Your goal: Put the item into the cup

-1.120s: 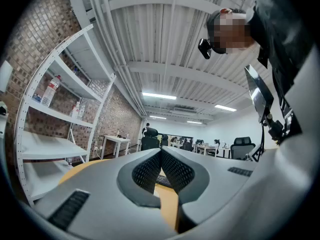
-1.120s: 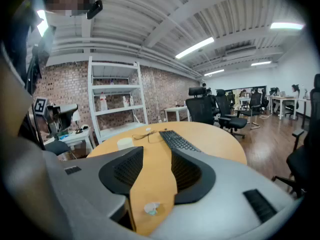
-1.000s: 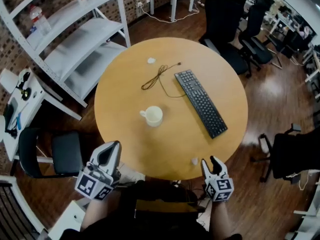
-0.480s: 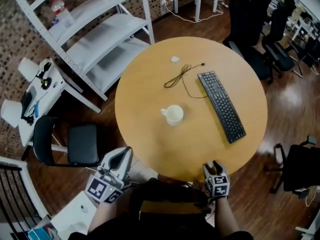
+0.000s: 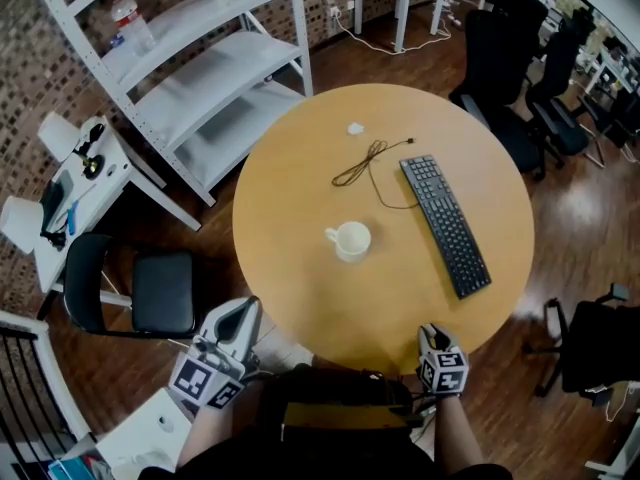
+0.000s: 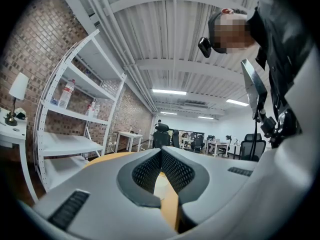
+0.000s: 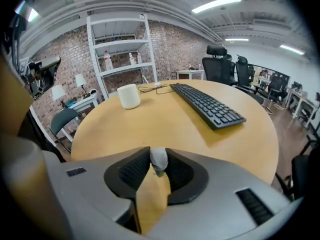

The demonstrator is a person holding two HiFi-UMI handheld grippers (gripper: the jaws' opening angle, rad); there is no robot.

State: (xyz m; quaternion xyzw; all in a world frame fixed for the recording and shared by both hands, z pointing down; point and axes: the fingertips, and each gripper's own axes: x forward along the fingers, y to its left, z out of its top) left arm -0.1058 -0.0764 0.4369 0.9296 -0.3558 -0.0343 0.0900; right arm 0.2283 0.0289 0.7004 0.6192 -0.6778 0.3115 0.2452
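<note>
A white cup [image 5: 352, 240] with a handle stands near the middle of the round wooden table [image 5: 290, 188]; the right gripper view shows the cup [image 7: 129, 96] far ahead on the left. My right gripper [image 5: 432, 333] is at the table's near edge. Its jaws are closing, and their tips touch both sides of a small white rounded item [image 7: 159, 157]. In the head view the gripper hides that item. My left gripper [image 5: 240, 313] hangs off the table's near left edge, shut and with nothing in it [image 6: 161, 154].
A black keyboard [image 5: 446, 224] lies to the right of the cup, with a dark cable [image 5: 365, 161] and a small white object [image 5: 354, 128] beyond. A white shelf rack [image 5: 200, 68] and a black chair [image 5: 150, 290] stand to the left, office chairs [image 5: 500, 48] at the back right.
The small white item lay on the table just left of my open right gripper. The gripper has moved onto it and its jaws have narrowed round it. The left gripper has barely moved.
</note>
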